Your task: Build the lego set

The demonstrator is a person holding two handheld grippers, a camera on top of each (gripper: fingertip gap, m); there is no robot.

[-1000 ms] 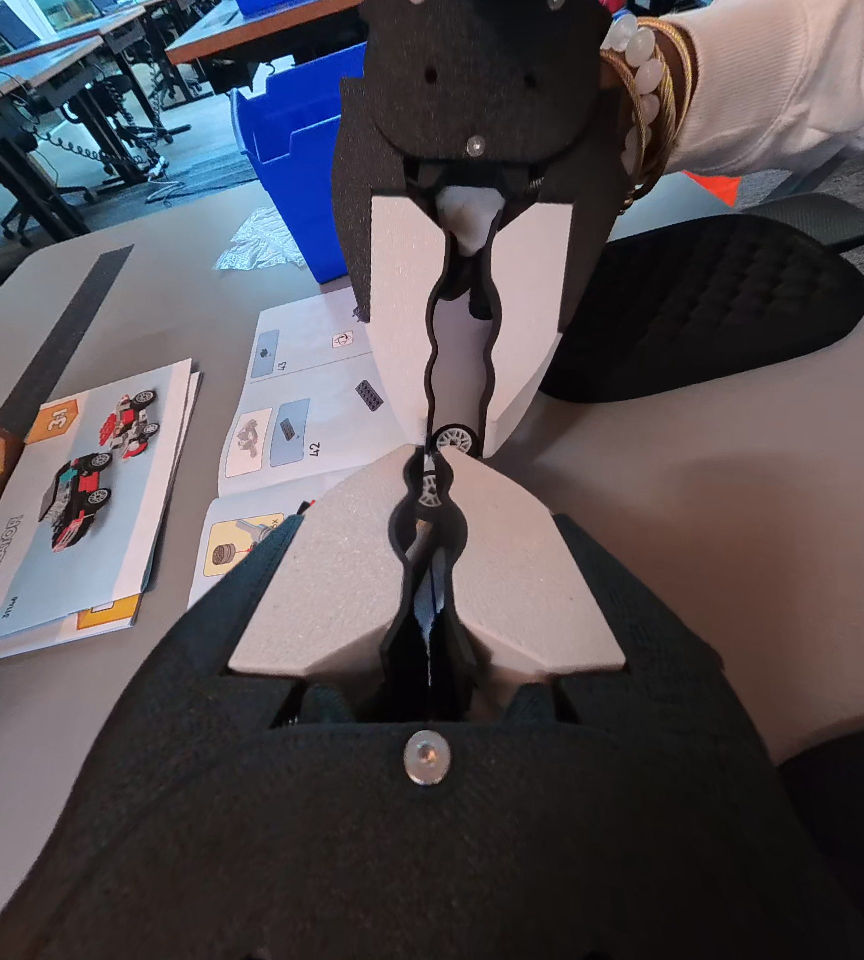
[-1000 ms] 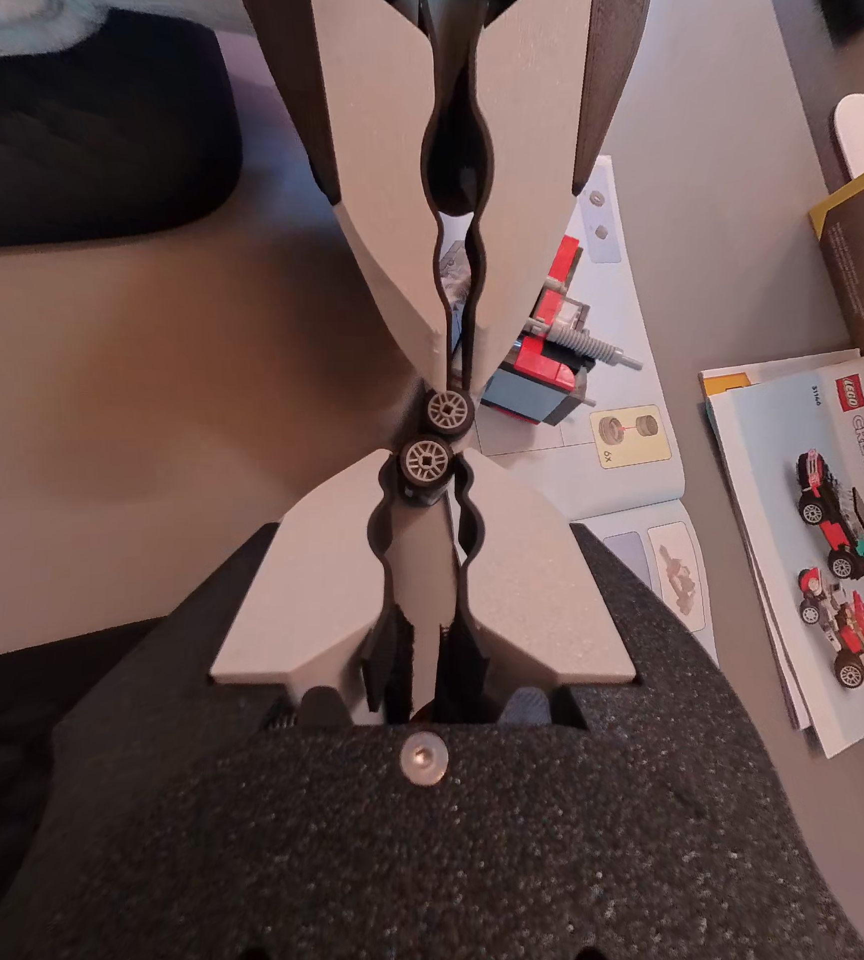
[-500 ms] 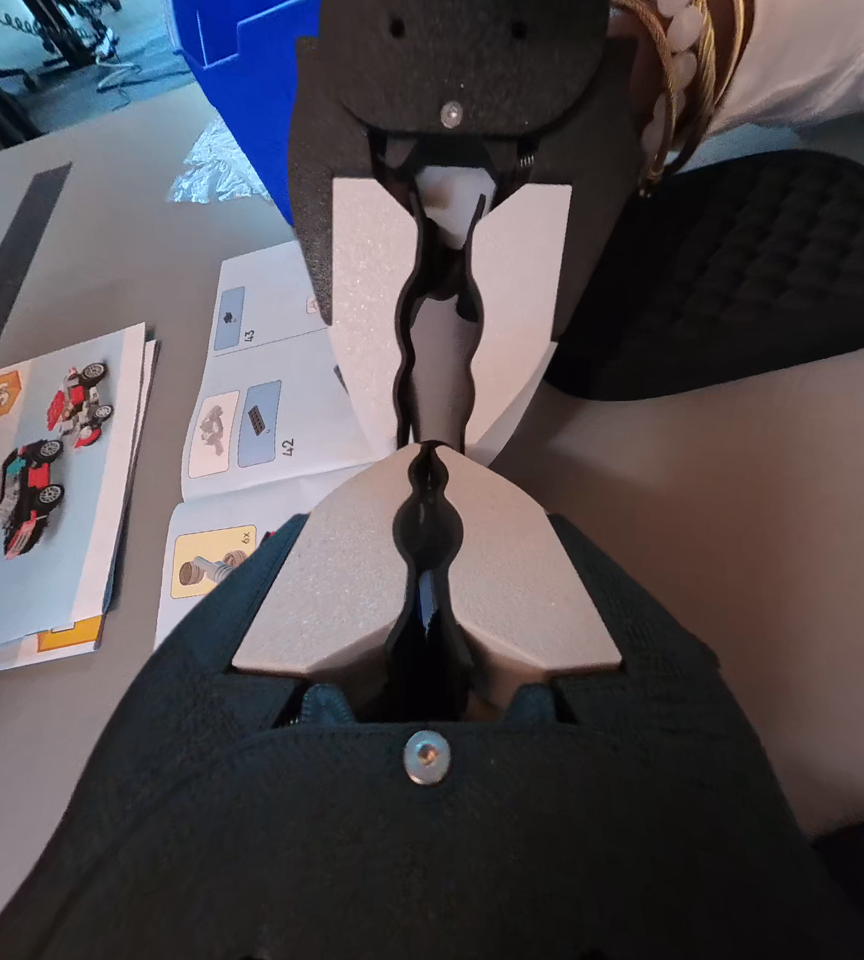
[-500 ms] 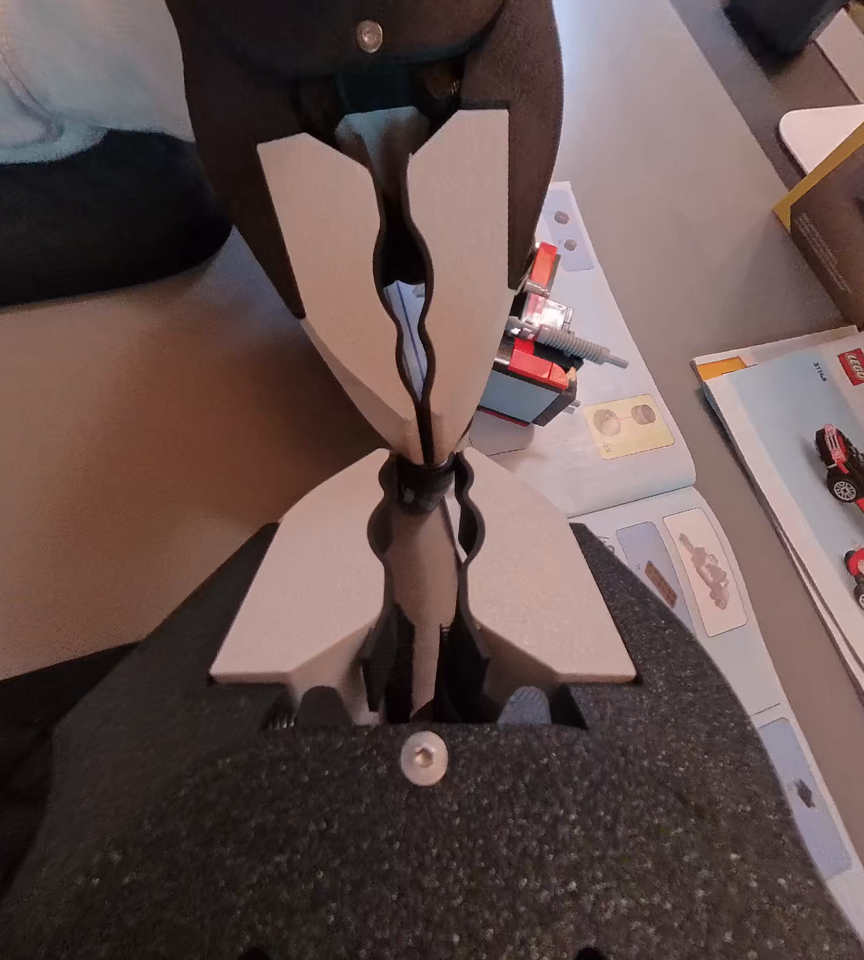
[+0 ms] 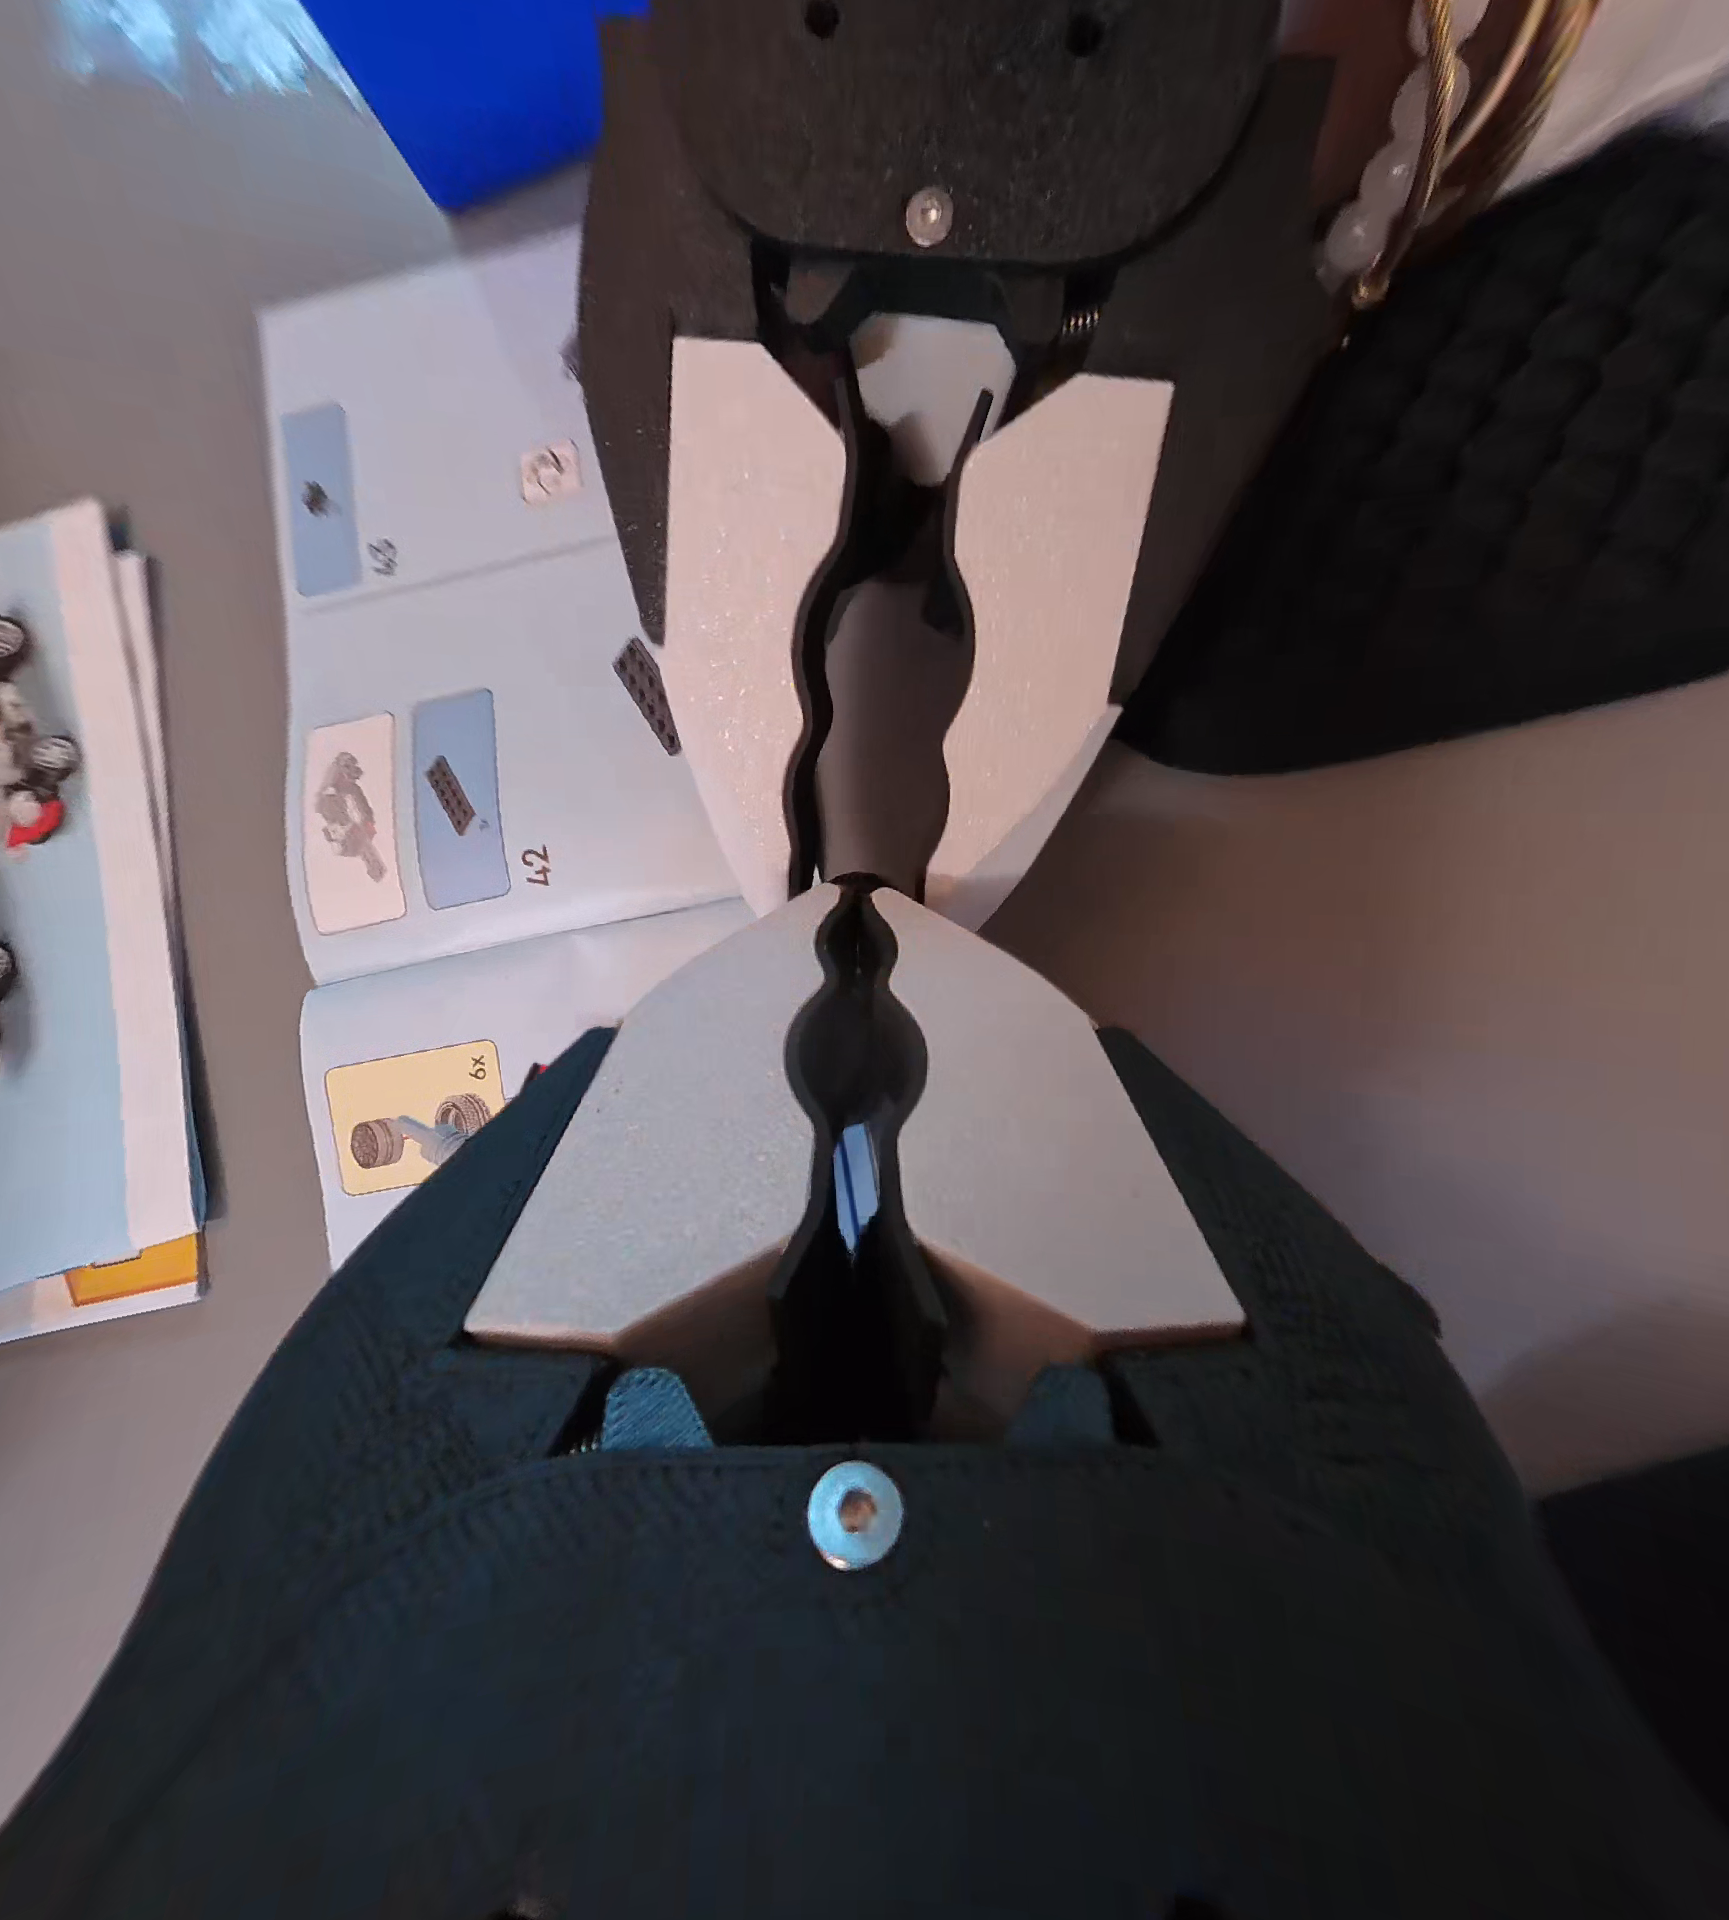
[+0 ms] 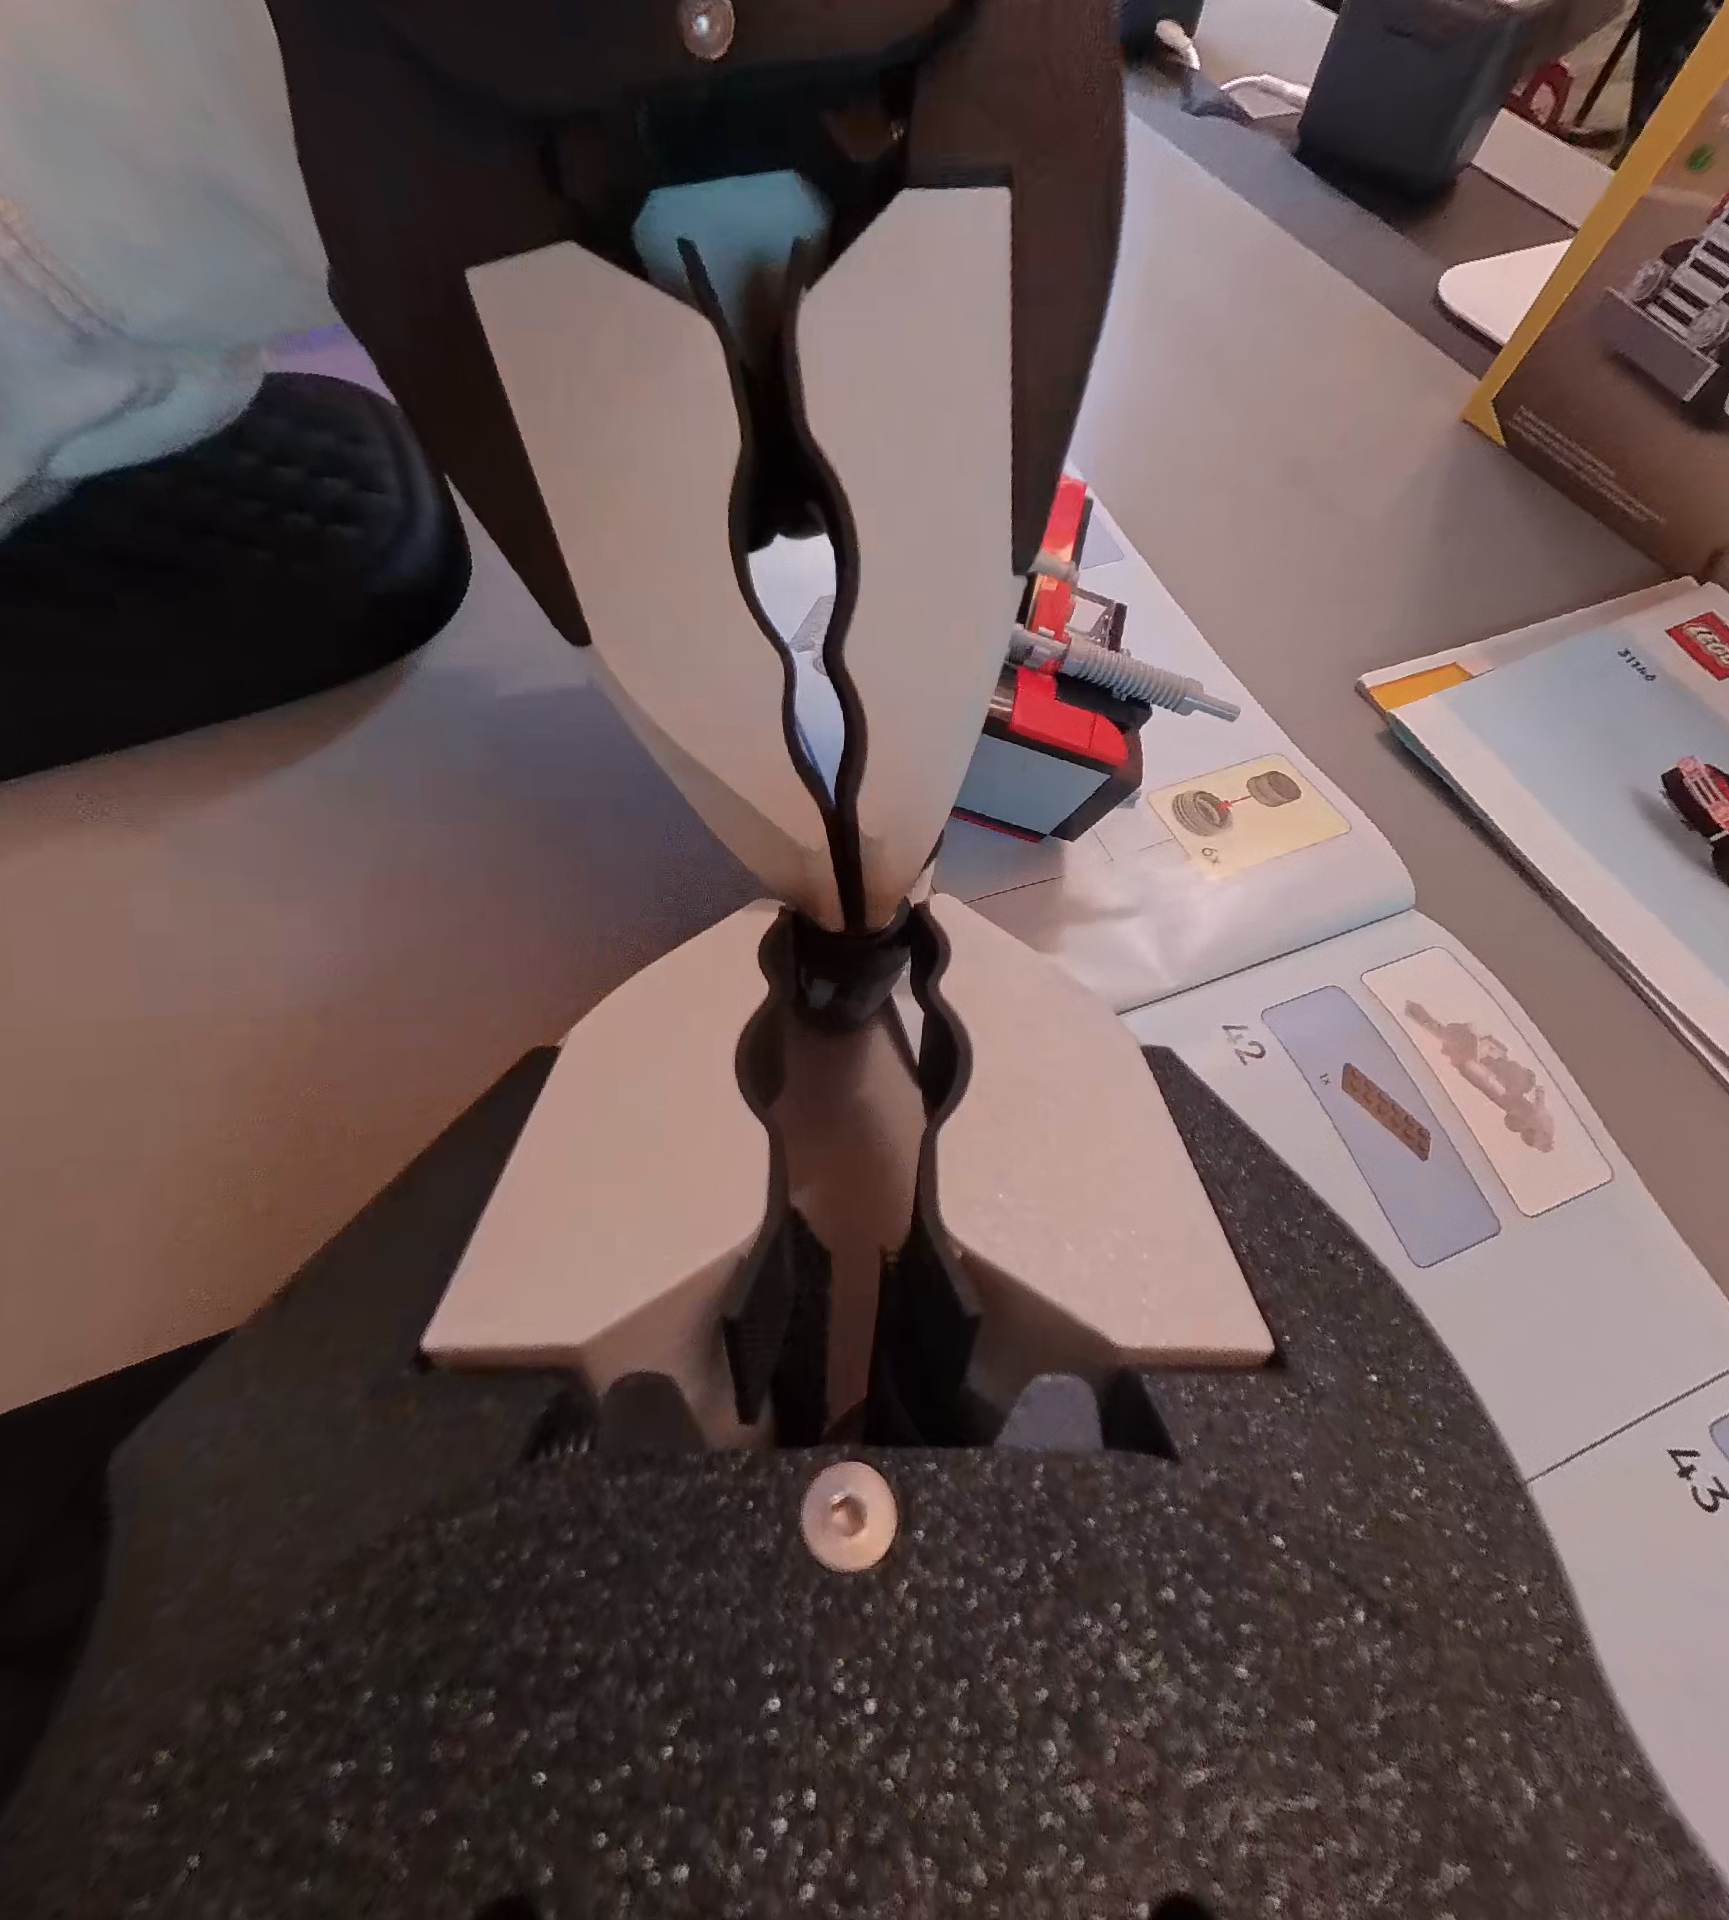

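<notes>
I am clenching the tyre in my right gripper; my left gripper, clenched, is meeting it nose to nose.

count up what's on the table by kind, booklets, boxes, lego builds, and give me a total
Booklets: 2, the open booklet and the closed booklet
Boxes: 1, the cardboard box
Lego builds: 1, the red and black model
Total: 4
</notes>
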